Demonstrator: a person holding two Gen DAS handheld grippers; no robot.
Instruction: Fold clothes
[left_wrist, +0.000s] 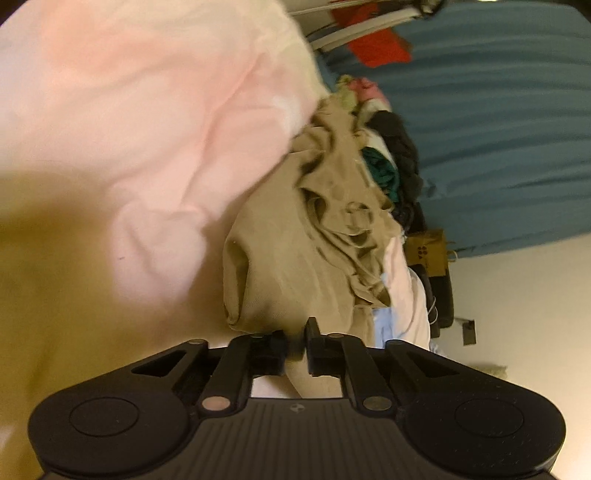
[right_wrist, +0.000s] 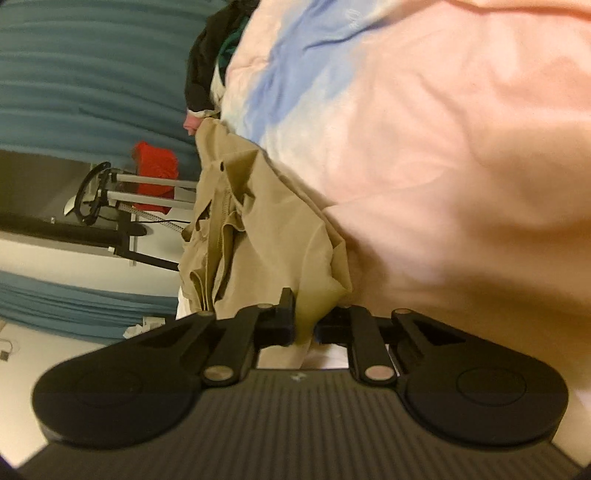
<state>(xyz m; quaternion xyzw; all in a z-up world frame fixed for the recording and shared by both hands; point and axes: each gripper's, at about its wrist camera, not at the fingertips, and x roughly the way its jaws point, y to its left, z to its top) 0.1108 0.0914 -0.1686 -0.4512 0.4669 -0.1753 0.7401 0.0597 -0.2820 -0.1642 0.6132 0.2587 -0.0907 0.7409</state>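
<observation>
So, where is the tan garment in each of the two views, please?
Left wrist view: the tan garment is at centre, reaching down to the tongs.
Right wrist view: the tan garment is at centre-left, reaching down between the tongs.
Shared landmark: the blue curtain.

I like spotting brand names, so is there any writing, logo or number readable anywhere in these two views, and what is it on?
No readable text in either view.
Brown cardboard box, left wrist view: dark printed marks, too blurred to read.
Each hand-held gripper body: a small pale emblem, no letters legible.
Tan garment: no label visible.
</observation>
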